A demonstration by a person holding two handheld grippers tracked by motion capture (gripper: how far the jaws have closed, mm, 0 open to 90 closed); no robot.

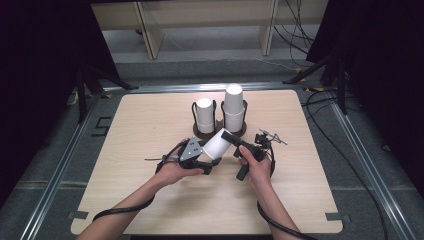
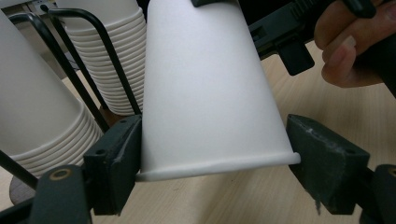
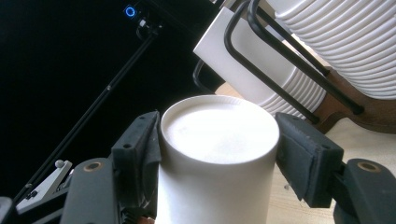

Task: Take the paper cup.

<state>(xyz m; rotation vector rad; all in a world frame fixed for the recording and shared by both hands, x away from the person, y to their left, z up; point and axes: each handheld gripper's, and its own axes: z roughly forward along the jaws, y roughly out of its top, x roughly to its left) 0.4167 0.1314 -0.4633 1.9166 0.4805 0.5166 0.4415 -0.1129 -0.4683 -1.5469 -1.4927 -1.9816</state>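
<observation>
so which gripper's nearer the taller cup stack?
Right. The right gripper sits just below the taller cup stack, at the loose cup's closed base; the left gripper is lower left, at the cup's rim.

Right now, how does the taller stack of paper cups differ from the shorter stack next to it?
The taller stack stands at the right in the high view, and its top cup rises well above its black wire holder. The shorter stack stands at the left, and its top barely clears its holder. Both are white paper cups nested upside down, each in a wire holder on a round wooden base.
</observation>
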